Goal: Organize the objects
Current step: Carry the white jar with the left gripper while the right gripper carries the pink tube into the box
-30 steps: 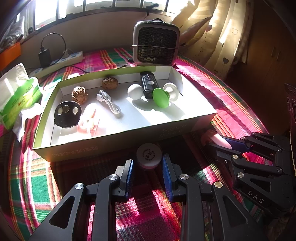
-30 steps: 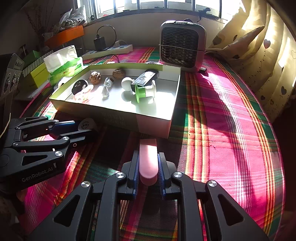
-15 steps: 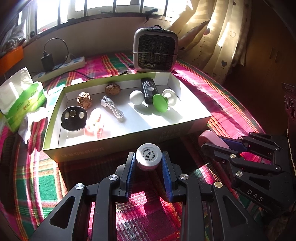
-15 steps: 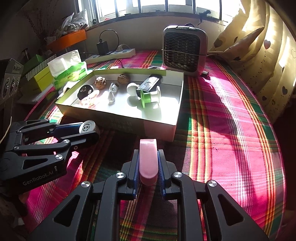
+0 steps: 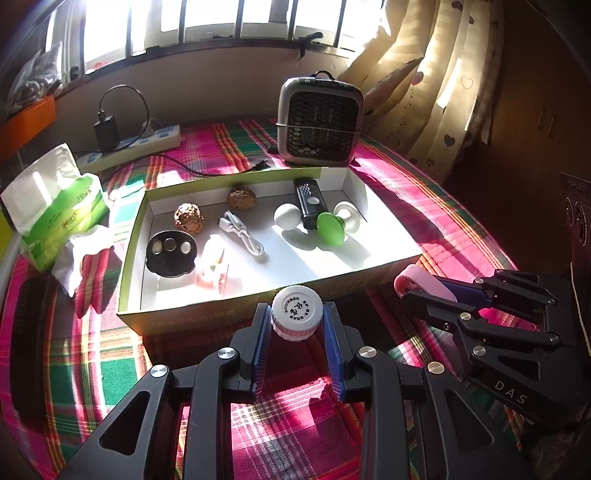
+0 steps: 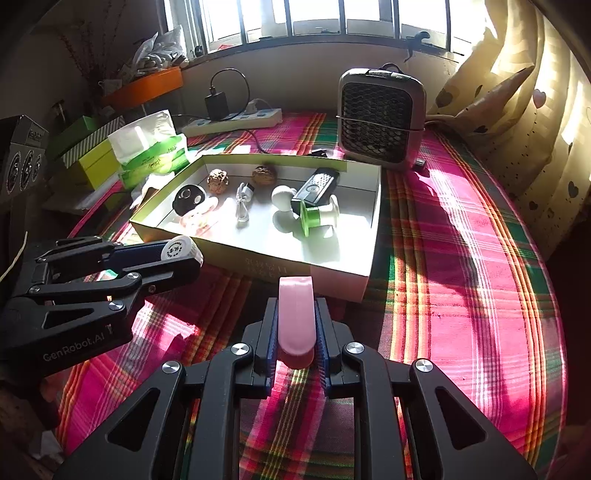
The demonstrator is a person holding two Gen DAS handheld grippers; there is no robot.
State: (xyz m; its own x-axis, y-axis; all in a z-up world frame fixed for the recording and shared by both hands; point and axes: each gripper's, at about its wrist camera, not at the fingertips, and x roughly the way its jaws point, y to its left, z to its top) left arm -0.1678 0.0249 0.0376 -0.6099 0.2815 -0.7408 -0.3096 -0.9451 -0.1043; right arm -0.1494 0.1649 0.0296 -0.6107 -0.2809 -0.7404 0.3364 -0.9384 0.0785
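Both tilted downward, left tool (image 5: 297,334) clamps white jar (image 5: 297,313), right tool (image 6: 295,339) pink case (image 6: 295,317).

Heater (image 5: 319,122) behind the box (image 5: 229,317); tissue pack (image 5: 55,206) at its left.

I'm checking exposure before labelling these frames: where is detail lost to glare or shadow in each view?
Left wrist view: the window is blown out, sun washes the box floor white, and the cloth in front of the box is dark. Right wrist view: window panes clip too, the left side is murky, and fisheye bends the edges.
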